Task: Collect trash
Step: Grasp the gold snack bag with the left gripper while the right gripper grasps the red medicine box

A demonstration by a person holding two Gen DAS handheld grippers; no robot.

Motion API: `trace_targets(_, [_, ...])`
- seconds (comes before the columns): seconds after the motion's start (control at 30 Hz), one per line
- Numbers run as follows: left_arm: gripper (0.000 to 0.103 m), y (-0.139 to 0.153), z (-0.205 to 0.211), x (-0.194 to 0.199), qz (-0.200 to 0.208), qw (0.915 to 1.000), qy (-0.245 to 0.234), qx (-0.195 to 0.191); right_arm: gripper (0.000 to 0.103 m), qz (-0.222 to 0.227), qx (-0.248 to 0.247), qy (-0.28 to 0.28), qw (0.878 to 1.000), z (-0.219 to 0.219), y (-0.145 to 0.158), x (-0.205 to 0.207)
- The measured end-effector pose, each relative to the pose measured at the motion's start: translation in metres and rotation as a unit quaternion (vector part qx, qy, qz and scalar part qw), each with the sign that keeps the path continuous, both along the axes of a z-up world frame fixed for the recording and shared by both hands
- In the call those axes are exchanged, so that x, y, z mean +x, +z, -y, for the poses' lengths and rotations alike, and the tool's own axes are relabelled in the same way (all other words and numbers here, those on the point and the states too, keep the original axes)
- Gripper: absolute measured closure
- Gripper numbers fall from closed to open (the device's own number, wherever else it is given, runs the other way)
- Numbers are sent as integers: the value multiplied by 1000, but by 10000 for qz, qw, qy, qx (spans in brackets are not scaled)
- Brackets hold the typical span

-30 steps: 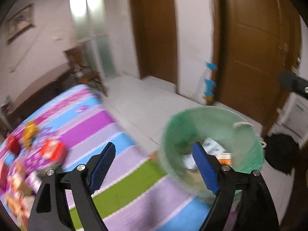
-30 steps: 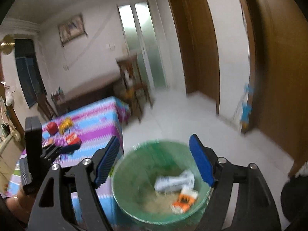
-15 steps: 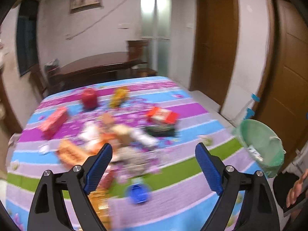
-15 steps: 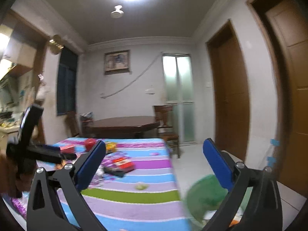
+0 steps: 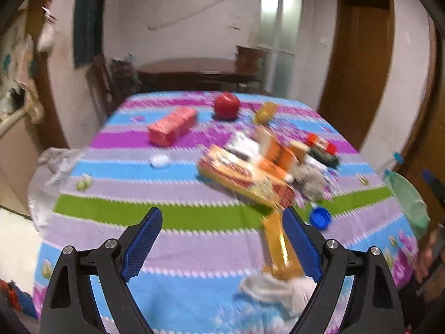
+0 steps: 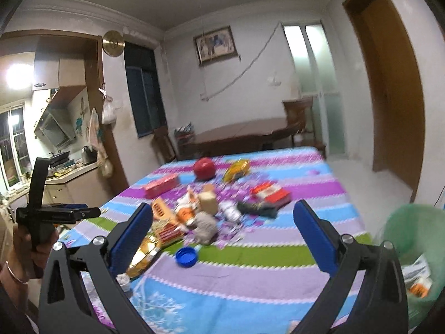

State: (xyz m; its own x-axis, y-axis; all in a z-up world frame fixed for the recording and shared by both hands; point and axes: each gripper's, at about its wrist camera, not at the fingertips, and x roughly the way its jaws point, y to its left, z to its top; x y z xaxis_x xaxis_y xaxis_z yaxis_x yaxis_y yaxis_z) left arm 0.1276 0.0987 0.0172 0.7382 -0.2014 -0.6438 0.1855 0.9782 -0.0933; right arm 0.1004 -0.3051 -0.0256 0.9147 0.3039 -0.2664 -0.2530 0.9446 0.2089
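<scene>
Left gripper (image 5: 219, 224): jaws spread wide, having just been opening; nothing between the pads. Held above the near part of the striped tablecloth (image 5: 172, 217). A yellow wrapper (image 5: 278, 242) lies on the cloth just beside the right-hand finger (image 5: 299, 243); contact cannot be told through the blur.

Right gripper (image 6: 222, 231): jaws at full spread, having just been opening; empty. Pointed over the table toward the litter heap.

Trash, on the cloth: pink carton (image 5: 172, 126); red apple-shaped object (image 5: 226, 104); flat orange-and-red packet (image 5: 244, 178); grey crumpled wad (image 5: 308, 179); blue bottle cap (image 5: 319, 217); white crumpled tissue (image 5: 278, 289) at the near edge.

Green bin (image 6: 417, 253): beside the table's right edge, low; holds a white carton and an orange-marked packet.

Person's hand (image 6: 30, 242): grips the left tool's handle, at the far left of the right wrist view.
</scene>
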Motion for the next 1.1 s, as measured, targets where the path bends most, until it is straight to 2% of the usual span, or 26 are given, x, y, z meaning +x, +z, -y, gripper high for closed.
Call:
trace_targets(0.07, [15,-8,13,3,-203,9992,-344,-66,5,-171,167,19,9997,-1,-6,-1])
trace_targets(0.23, [15,-33,69,21,-719,9897,-1145,471,5,-486,442,-25,9978,-1,-19,6])
trace_targets(0.33, [17,-52,93,38,-1078,9828,-1342,675,5,-553,427,-16,9976,-4,-21,6])
trace_targets(0.4, [28,-66,103,51,-1431,9780,-1368,659,5,-541,369,-17,9979,-4,-19,6])
trace_targets(0.43, [45,-76,109,59,-1571,9756,-1349,725,5,-545,355,-19,9979,-3,-19,7])
trace_targets(0.47, [55,-82,111,62,-1681,9738,-1306,794,5,-552,341,-18,9979,-3,-20,8])
trace_targets(0.57, [59,-81,110,59,-1652,9749,-1309,713,5,-568,296,37,9979,-3,-20,11])
trace_targets(0.67, [60,-68,96,58,-1450,9811,-1226,369,5,-567,205,188,9980,-8,-19,15])
trace_targets(0.77, [60,-37,67,51,-924,9916,-901,-8,5,-513,-11,499,9974,-22,-13,22])
trace_targets(0.87, [60,-4,27,35,-278,9987,-309,-284,5,-566,-379,1117,9914,-47,-4,40])
trace_targets(0.9, [60,3,15,33,-139,9990,-137,-409,5,-605,-588,1494,9852,-61,-1,52])
trace_targets(1.0, [60,14,-19,24,37,9969,308,-728,6,-753,-1065,2123,9685,-94,0,80])
trace_targets(1.03, [60,14,-30,21,82,9960,469,-759,6,-810,-1276,2424,9583,-110,-2,92])
trace_targets(1.07, [60,12,-38,17,104,9951,598,-783,10,-931,-1464,2742,9459,-124,-5,105])
trace_targets(1.1, [60,8,-48,13,72,9937,737,-841,13,-973,-1623,2834,9401,-134,-7,114])
